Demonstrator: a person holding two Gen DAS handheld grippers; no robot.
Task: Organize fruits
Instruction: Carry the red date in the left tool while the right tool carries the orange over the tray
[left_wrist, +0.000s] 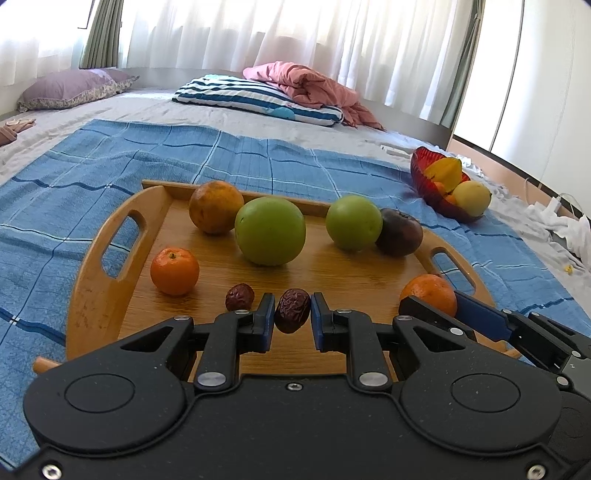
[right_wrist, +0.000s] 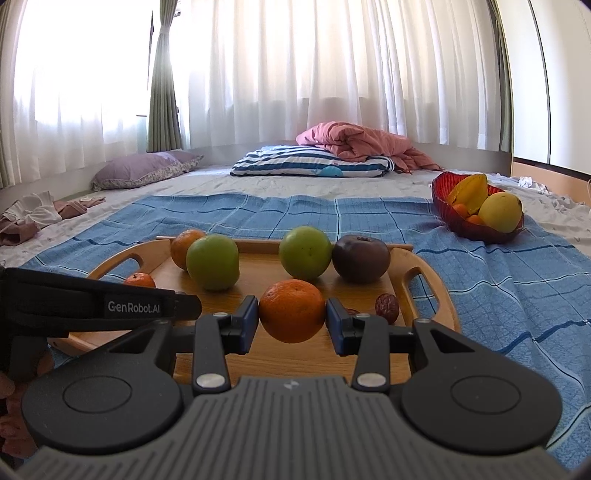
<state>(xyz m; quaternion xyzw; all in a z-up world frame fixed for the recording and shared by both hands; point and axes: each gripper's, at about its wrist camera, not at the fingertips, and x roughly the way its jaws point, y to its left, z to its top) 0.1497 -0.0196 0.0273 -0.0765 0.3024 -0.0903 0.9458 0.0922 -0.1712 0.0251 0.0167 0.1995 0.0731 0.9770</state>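
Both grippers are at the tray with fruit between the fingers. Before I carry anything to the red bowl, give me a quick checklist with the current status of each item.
1. Left gripper closed on the dried date: ok, pads press both sides.
2. Right gripper closed on the orange mandarin: ok, pads meet both sides.
3. Held fruit clear of the wooden tray: cannot tell; each seems just above the board.
4. Grippers clear of each other: cannot tell; they are close side by side.
5. Space in the red bowl: not ok for easy dropping; star fruit, yellow fruit and small oranges fill it.
6. Route to the bowl over the blue cloth: ok, nothing in the way.
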